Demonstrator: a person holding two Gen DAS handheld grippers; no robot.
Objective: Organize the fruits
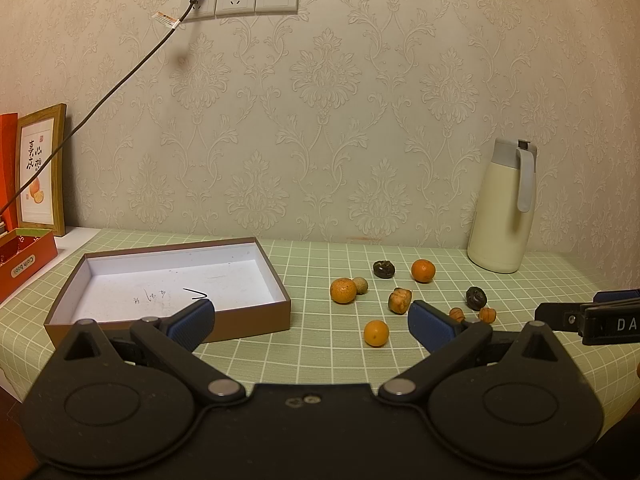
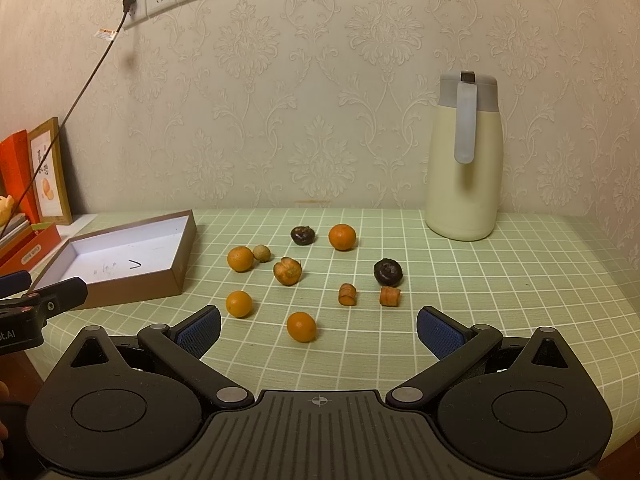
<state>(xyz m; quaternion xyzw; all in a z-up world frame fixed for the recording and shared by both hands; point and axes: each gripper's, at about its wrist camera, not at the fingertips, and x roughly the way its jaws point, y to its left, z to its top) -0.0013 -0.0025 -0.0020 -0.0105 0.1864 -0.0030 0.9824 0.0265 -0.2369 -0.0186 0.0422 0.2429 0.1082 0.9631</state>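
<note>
Several small oranges lie loose on the green checked cloth; the nearest orange [image 2: 301, 327] sits just ahead of my right gripper [image 2: 319, 331], which is open and empty. Another orange [image 2: 239, 303] lies to its left; it also shows in the left wrist view [image 1: 376, 333]. Two dark fruits [image 2: 387, 271] [image 2: 302, 235], a split orange fruit [image 2: 287, 271], a small tan fruit [image 2: 261, 253] and two orange chunks [image 2: 347, 294] [image 2: 389, 296] lie among them. An empty brown box [image 1: 168, 280] with a white inside stands left. My left gripper [image 1: 311, 322] is open and empty, near the box's front right corner.
A cream thermos jug [image 2: 464, 160] stands at the back right by the wall. A framed picture [image 1: 40, 172] and an orange box [image 1: 24, 256] stand at the far left. A black power cord [image 1: 120, 84] runs from the wall socket down to the left.
</note>
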